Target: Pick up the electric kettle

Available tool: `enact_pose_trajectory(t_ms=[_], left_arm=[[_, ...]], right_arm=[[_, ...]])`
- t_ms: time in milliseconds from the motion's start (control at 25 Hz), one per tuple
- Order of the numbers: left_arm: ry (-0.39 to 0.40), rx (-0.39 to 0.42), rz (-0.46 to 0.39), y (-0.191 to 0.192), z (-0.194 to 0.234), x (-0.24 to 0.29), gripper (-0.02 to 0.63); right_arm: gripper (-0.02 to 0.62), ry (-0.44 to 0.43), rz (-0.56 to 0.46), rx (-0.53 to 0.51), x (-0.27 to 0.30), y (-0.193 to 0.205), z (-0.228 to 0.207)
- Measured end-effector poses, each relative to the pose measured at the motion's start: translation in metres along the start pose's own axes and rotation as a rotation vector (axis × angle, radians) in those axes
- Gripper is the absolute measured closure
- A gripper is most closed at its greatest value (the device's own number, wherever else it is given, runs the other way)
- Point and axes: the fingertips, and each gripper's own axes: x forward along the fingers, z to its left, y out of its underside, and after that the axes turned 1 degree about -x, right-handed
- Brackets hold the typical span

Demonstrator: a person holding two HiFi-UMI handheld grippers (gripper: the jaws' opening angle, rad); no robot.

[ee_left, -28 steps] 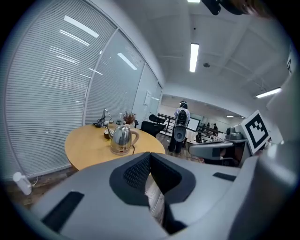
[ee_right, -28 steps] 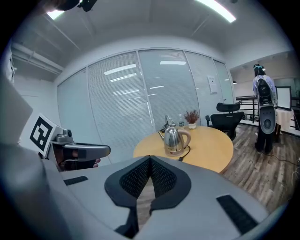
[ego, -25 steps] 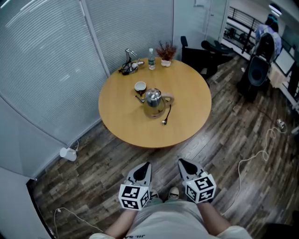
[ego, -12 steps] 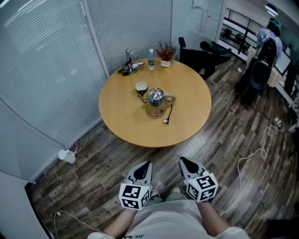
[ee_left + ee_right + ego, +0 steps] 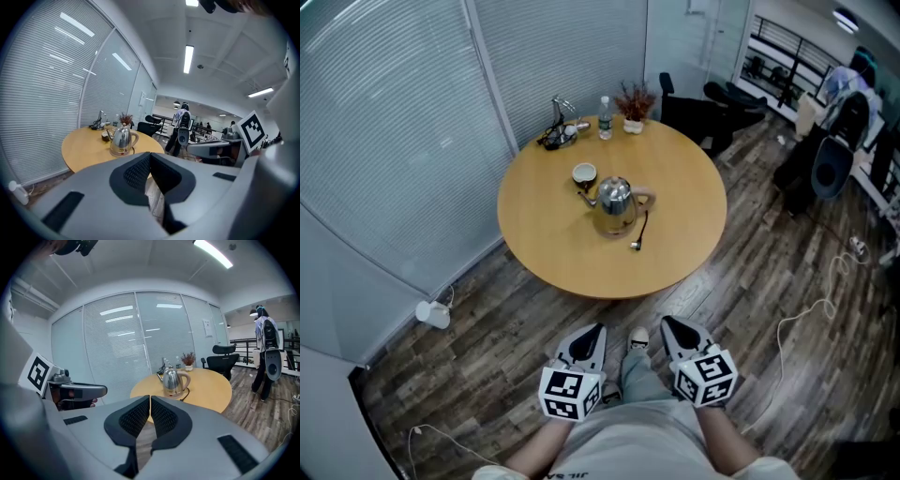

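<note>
Electric kettle (image 5: 614,199) seen upright near centre of round surface (image 5: 544,246), upper middle of frame. Cup (image 5: 582,173) set just beside it, upper left. Left hand-held gripper (image 5: 593,331) and right hand-held gripper (image 5: 666,324) held at bottom centre, well apart from kettle. Jaws of both closed together, nothing gripped.

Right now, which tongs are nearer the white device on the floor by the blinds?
Left. Left tongs hang right of the white device; right tongs hang farther right, beyond them.
</note>
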Motion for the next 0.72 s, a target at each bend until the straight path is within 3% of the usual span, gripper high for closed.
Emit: enact_pose_trajectory(t_ms=[280,720], left_arm=[[-0.026,-0.003,0.001,-0.017,0.024,0.041,0.603],[-0.084,-0.016,-0.018,-0.071,0.071,0.157,0.603]], right_arm=[[0.563,-0.013,0.006,-0.006,0.042,-0.018,-0.034],[0.563,-0.078,0.002,-0.041,0.142,-0.075,-0.114]])
